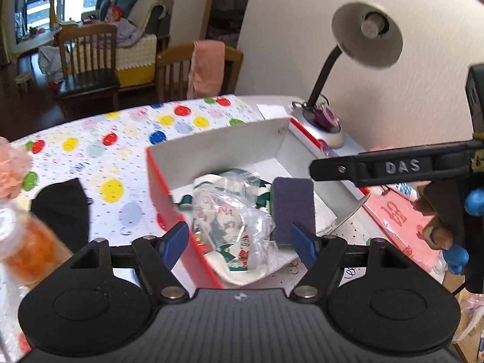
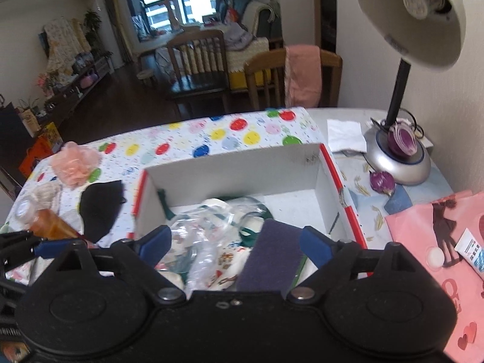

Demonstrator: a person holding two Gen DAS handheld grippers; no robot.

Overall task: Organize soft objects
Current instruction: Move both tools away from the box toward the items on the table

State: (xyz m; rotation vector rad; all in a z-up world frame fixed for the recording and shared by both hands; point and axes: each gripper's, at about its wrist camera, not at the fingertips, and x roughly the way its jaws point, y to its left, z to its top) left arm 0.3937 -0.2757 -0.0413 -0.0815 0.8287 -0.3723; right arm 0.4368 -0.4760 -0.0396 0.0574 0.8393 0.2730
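Observation:
A red box with white inner walls (image 1: 211, 151) (image 2: 236, 169) stands on the dotted tablecloth. In it lie a clear plastic bag of Christmas-print socks (image 1: 233, 217) (image 2: 208, 236) and a dark purple pad (image 1: 293, 208) (image 2: 272, 254). My left gripper (image 1: 240, 243) hangs open above the box's near left corner, holding nothing. My right gripper (image 2: 236, 243) is open over the box, the purple pad below and between its fingers, untouched. A black mask (image 1: 63, 208) (image 2: 101, 208) and a pink fabric flower (image 1: 12, 169) (image 2: 75, 163) lie on the cloth left of the box.
A bottle with orange contents (image 1: 30, 248) (image 2: 45, 224) lies at the near left. A desk lamp (image 1: 366, 33) (image 2: 411, 15) overhangs the right side, its base (image 2: 396, 160) beside the box. A pink bag (image 2: 438, 242) with a tube (image 2: 472, 254) lies right. Wooden chairs stand beyond the table.

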